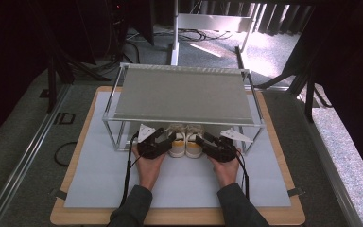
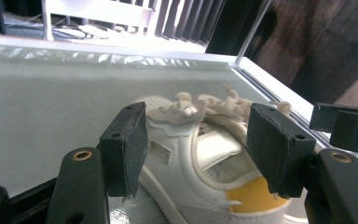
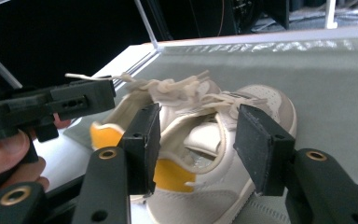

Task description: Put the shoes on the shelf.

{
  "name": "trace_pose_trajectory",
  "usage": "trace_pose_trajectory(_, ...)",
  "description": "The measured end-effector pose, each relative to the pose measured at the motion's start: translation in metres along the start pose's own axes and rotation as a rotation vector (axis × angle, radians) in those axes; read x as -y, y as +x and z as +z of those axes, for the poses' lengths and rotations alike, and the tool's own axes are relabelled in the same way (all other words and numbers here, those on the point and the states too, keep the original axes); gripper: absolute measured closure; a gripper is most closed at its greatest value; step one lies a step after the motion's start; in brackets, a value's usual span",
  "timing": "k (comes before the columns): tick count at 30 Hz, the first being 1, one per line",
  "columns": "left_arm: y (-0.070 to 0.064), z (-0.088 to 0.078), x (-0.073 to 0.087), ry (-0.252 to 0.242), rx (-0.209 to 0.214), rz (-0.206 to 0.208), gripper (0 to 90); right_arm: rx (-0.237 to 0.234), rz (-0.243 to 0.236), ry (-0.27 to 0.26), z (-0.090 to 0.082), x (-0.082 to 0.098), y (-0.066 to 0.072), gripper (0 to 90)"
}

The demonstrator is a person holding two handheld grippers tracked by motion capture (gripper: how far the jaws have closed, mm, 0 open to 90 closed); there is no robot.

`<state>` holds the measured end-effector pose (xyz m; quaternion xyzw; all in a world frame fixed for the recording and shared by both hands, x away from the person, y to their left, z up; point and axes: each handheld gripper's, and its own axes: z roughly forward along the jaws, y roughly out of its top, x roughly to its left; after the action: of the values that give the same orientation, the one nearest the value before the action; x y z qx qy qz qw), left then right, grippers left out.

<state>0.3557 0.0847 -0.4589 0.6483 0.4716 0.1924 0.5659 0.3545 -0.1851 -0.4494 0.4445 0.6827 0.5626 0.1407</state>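
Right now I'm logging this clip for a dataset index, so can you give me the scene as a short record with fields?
setting: white mat on a wooden table, metal rack with a grey top shelf
objects: pair of white shoes with yellow heel linings, side by side, heels toward the person
left shoe: partly under the rack
right shoe: partly under the rack
left gripper: open, jaws either side of the left shoe's heel opening
right gripper: open, jaws either side of the right shoe's heel opening
laces: loose, tangled on both

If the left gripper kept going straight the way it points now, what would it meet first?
Most likely the heel of the left shoe, which sits between the open jaws of the left gripper; the depth is hard to judge.
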Motion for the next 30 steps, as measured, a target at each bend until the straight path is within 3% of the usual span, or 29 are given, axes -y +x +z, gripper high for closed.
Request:
trace_pose_trajectory(5, -0.005, -0.008, -0.001, 0.005, 0.005, 0.045, 35.9, 0.017, -0.023, -0.005, -0.007, 0.001, 0.003, 43.2)
trace_pose_trajectory(8, -0.01, -0.014, -0.001, 0.002, 0.013, 0.063, 34.9, 0.0, -0.038, 0.018, -0.01, 0.002, 0.004, 40.9)
trace_pose_trajectory(15, -0.023, -0.023, 0.004, 0.026, -0.007, 0.154, 30.5, 0.035, -0.135, 0.059, -0.014, 0.006, 0.014, 33.6)
trace_pose_trajectory(20, -0.025, -0.024, 0.008, 0.054, -0.021, 0.168, 27.2, 0.065, -0.181, 0.11, -0.009, 0.011, 0.021, 29.2)
trace_pose_trajectory(27, -0.024, -0.014, 0.018, 0.134, -0.031, 0.153, 21.4, 0.102, -0.168, 0.163, 0.003, 0.018, 0.022, 27.8)
trace_pose_trajectory(30, -0.025, -0.009, 0.021, 0.172, -0.038, 0.17, 18.8, 0.114, -0.175, 0.177, 0.006, 0.021, 0.023, 27.5)
